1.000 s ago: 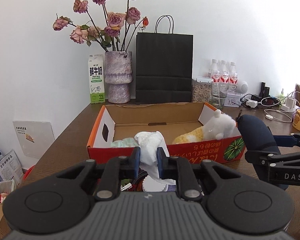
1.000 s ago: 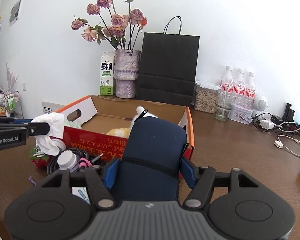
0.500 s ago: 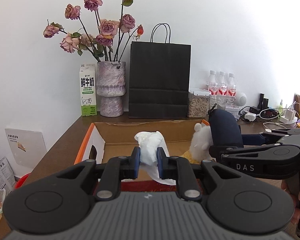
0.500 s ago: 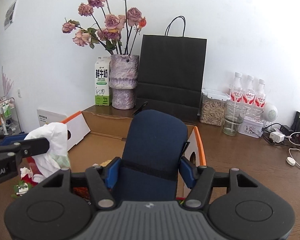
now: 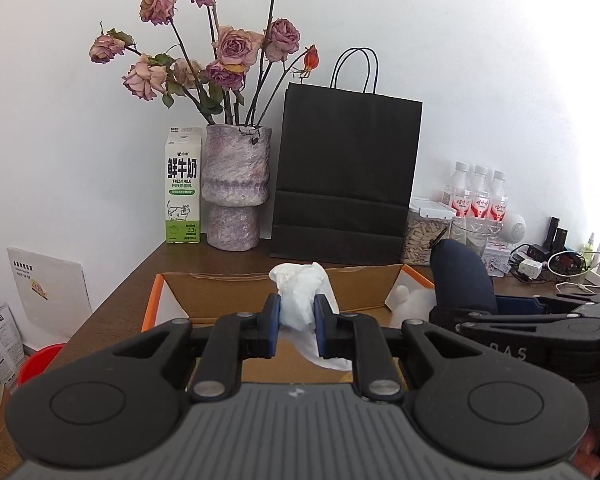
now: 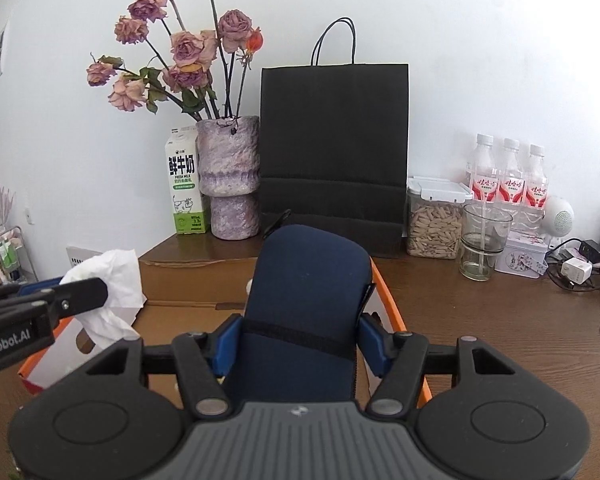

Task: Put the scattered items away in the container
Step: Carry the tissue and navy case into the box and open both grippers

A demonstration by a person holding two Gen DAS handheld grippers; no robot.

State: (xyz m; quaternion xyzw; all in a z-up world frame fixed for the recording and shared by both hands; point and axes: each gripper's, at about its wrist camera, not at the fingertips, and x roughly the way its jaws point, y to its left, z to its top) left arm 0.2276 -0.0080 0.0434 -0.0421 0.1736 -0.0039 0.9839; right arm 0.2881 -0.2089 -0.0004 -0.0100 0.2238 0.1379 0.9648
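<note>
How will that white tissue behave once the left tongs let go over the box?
The tissue is crumpled with a tail hanging limp below the left tongs, so it is likely floppy and very light. It may drift or snag rather than drop cleanly into the cardboard box.

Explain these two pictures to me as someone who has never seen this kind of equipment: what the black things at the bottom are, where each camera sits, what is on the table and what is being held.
No robot here: a person holds a handheld two-finger gripper in each hand, each with a fisheye camera looking forward along its fingers. The black shape at the bottom of each picture is that gripper's own body.

The left wrist view shows the left gripper pinching a crumpled white tissue. The right wrist view shows the right gripper clamped on a dark blue padded pouch. Each gripper also appears at the edge of the other's picture.

Both hang above an open cardboard box with orange edges on a brown wooden table. Along the wall stand a milk carton, a vase of dried roses, a black paper bag, a jar of seeds, a glass, three water bottles and some chargers and cables.
</note>
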